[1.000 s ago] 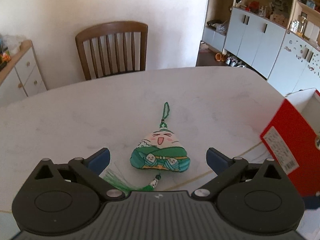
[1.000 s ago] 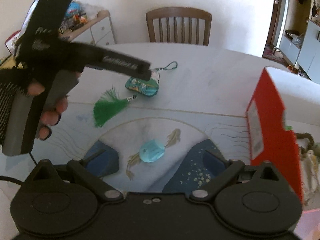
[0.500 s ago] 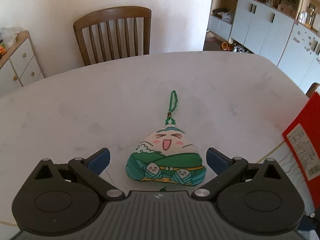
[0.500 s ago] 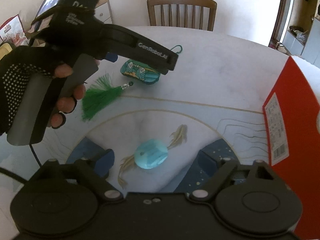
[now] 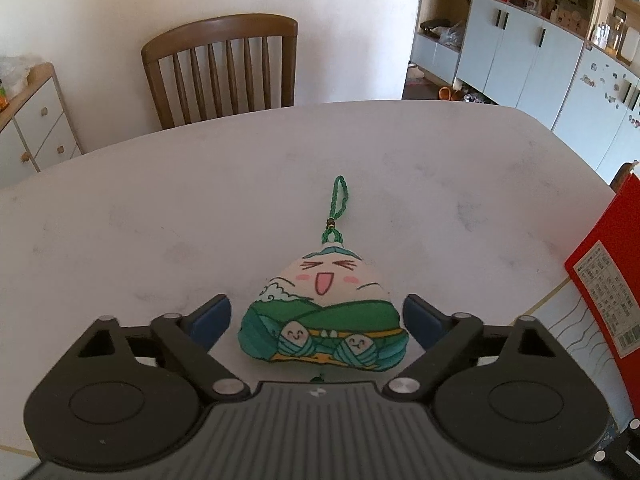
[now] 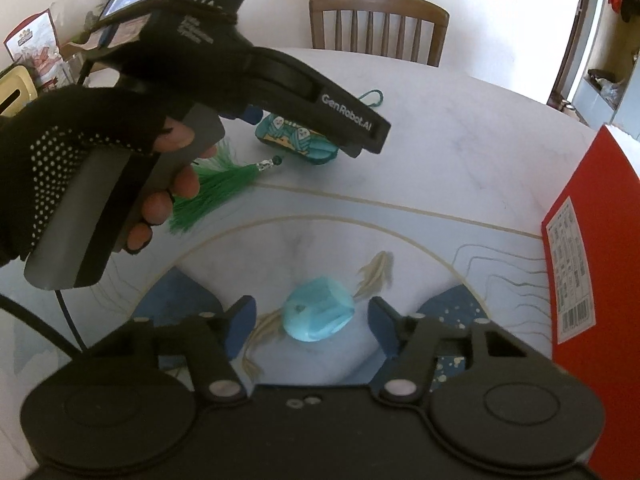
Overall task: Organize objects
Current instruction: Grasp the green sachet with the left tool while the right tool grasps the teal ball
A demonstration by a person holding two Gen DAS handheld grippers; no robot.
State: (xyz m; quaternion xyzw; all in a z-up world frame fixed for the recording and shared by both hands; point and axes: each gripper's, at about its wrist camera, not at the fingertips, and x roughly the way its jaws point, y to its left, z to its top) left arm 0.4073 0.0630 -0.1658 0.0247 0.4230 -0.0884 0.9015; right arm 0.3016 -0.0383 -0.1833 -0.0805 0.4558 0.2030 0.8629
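A zongzi-shaped cloth charm (image 5: 320,312) with a smiling face and a green cord loop (image 5: 338,200) lies flat on the white table (image 5: 160,220). My left gripper (image 5: 318,320) straddles it with jaws closing, and the blue pads stand just off its sides. In the right wrist view the charm (image 6: 288,134) trails a green tassel (image 6: 216,188) under that gripper, which a gloved hand (image 6: 60,152) holds. My right gripper (image 6: 312,328) has its jaws closing around a pale blue stone (image 6: 318,314), with a gap left on each side.
A red box (image 5: 612,280) stands on the table's right side, also close to my right gripper (image 6: 600,240). A wooden chair (image 5: 224,68) sits at the far edge. Drawers are at far left and cabinets at far right.
Both grippers have sunk toward the table and their jaws have narrowed. The charm now lies between the left fingers. The right fingers have drawn in close to the blue stone.
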